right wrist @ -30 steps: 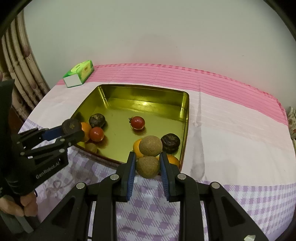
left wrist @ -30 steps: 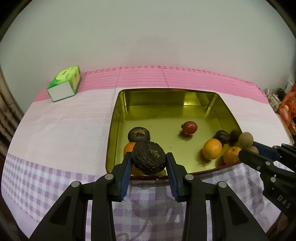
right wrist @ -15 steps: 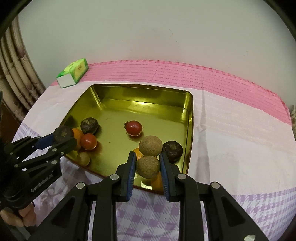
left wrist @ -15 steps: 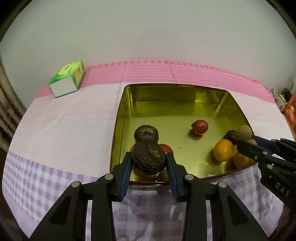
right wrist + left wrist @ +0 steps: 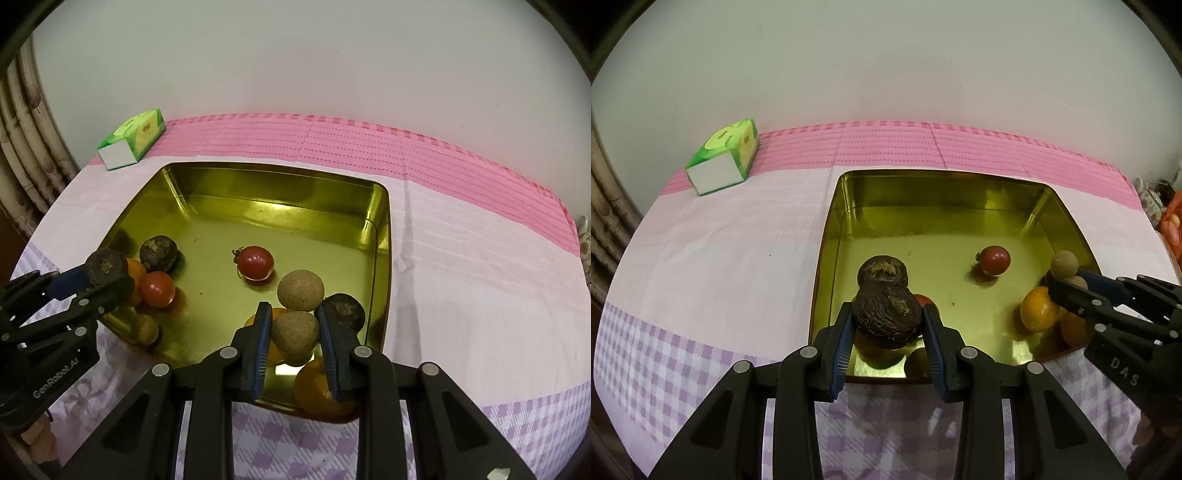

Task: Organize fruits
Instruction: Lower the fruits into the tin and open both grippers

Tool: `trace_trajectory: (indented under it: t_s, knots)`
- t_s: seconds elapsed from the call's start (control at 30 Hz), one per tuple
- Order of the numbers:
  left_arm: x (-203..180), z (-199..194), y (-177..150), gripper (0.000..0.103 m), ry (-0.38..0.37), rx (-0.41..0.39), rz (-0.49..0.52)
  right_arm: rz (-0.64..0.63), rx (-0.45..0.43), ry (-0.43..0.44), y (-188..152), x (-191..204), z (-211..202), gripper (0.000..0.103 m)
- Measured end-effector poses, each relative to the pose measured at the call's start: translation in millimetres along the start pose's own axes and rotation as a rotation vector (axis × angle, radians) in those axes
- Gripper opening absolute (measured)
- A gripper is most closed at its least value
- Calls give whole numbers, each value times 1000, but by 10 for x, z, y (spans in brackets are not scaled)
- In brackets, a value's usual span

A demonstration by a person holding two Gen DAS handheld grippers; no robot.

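Clamped between the blue pads of the left gripper (image 5: 886, 325): a dark wrinkled fruit (image 5: 886, 320), held just above the near-left corner of the gold tin tray (image 5: 934, 192). Gripped the same way in the right gripper (image 5: 294, 332): a tan rough ball-shaped fruit (image 5: 295, 332), over the near-right part of the same tray. Directly behind the dark fruit, on the tray floor, a second dark wrinkled fruit (image 5: 882, 271); beside it a red tomato (image 5: 157, 288) touching an orange fruit (image 5: 135, 269). Near the middle of the tray, alone, another red tomato with a small stem (image 5: 995, 260). Behind the tan fruit, a second tan ball (image 5: 300, 290), and to its right a third dark fruit (image 5: 345, 308). Under the right gripper, more orange fruits (image 5: 314, 387) against the near wall. Under the tray, a tablecloth (image 5: 720, 258) with pink, white and lilac-checked bands. Far at the back left corner, well apart from the tray, a green tissue pack (image 5: 724, 160)
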State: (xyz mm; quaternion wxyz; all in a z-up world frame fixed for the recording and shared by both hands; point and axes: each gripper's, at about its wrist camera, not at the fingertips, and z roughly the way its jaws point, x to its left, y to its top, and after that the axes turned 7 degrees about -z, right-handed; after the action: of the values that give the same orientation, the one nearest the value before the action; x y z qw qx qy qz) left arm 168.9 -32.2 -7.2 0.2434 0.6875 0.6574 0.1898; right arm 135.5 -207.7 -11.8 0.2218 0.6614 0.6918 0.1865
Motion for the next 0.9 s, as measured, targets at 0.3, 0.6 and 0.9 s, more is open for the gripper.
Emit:
trace_trajectory:
  t_s: [0.3, 0.6, 0.9]
  knots:
    - [-53, 51, 61, 37, -5, 1, 2, -2, -3, 5, 22, -11, 53, 24]
    - [-63, 106, 115, 37, -1, 1, 4, -2, 0, 12, 49, 8, 100, 24]
    - [-84, 135, 137, 37, -8, -1, 12, -2, 6, 12, 46, -1, 125, 24]
